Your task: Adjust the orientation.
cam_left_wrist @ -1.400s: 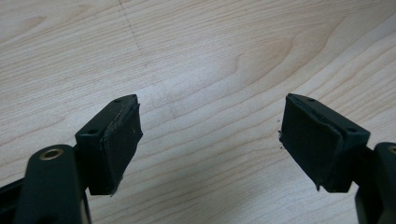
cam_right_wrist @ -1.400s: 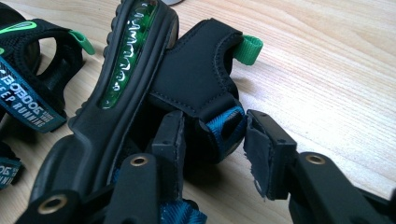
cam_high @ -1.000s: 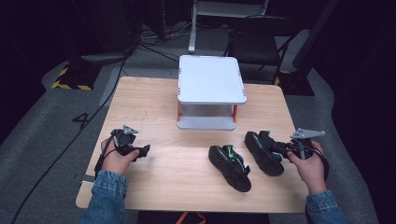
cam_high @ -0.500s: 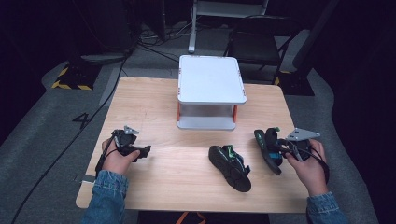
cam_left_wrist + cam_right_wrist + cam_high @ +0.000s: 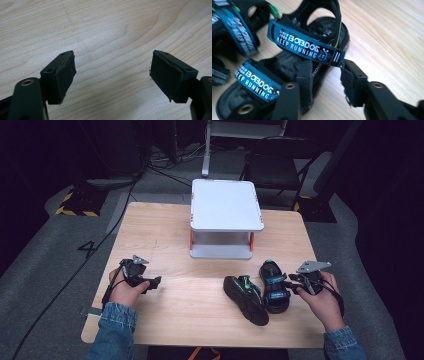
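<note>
Two black sandals with blue "BOBDOG KEEP RUNNING" straps lie at the front right of the wooden table [image 5: 160, 235]. One sandal [image 5: 273, 281] [image 5: 307, 47] sits flat, sole down. My right gripper [image 5: 292, 287] [image 5: 325, 72] is shut on its side edge, one jaw inside the footbed and one outside. The other sandal [image 5: 245, 299] [image 5: 229, 32] lies tilted just to its left, touching it. My left gripper [image 5: 155, 282] [image 5: 112, 62] rests open over bare wood at the front left, with nothing between its jaws.
A white two-level stand [image 5: 227, 205] with orange posts occupies the table's back middle. Behind the table are a dark chair [image 5: 272, 167], cables and grey floor. Bare wood lies between the left gripper and the sandals.
The right gripper has turned the right-hand sandal from a diagonal lie through a tilted lift to flat and upright beside the other sandal. The left gripper has barely moved.
</note>
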Available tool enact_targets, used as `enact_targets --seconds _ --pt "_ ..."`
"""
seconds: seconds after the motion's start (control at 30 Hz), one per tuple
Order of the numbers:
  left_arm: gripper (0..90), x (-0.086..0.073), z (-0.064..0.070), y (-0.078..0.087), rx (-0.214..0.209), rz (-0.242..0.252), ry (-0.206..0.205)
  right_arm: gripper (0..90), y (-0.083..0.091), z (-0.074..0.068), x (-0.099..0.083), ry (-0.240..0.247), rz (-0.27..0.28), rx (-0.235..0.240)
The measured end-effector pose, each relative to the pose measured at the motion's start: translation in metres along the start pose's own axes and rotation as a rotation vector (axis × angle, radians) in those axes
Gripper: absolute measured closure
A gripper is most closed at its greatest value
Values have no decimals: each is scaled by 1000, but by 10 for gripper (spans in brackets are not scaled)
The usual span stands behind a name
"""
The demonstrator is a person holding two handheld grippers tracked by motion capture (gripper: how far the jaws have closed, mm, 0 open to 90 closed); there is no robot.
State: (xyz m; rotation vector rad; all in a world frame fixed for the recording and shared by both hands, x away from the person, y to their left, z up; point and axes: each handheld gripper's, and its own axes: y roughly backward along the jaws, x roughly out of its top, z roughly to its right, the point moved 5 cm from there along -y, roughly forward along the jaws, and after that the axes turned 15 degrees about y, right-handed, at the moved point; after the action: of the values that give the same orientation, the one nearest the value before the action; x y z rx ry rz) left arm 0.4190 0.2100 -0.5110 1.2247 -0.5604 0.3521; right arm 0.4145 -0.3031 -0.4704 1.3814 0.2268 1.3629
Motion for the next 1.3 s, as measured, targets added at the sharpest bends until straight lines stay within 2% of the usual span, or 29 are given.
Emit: enact_targets --seconds 0.07,0.17,0.2,0.33,0.37,0.5,0.6,0.7,0.77,1.0,1.2,1.3 --pt "210 0 1 -1 -5 -4 -6 582 2 2 -3 -16 -18 -7" --pt "210 0 2 0 -4 -1 -5 551 8 4 -3 -98 2 4" --pt "210 0 2 0 -3 -1 -5 540 11 3 -3 -133 -6 33" --pt "210 0 2 -1 1 -7 -7 578 6 -3 -4 -176 -16 99" --pt "210 0 3 -2 -4 -6 -12 600 3 -5 -5 -182 -22 103" --pt "210 -1 3 -2 -1 -13 -16 647 -10 -5 -5 -214 -22 62" --pt "210 -3 2 -1 1 -13 -10 675 -13 -4 -6 -243 -23 63" --pt "211 -6 0 -1 6 -12 -4 792 -13 -2 -6 -257 -33 55" --pt "211 -9 -1 1 9 -15 -5 850 -12 2 -5 -249 -35 7" --pt "215 -16 -8 12 13 3 21 876 0 11 12 -265 83 -10" --pt "218 -21 -11 18 11 11 36 876 22 11 48 -218 220 -75" --pt "221 -21 -11 20 12 14 36 876 31 2 71 -177 289 -49"
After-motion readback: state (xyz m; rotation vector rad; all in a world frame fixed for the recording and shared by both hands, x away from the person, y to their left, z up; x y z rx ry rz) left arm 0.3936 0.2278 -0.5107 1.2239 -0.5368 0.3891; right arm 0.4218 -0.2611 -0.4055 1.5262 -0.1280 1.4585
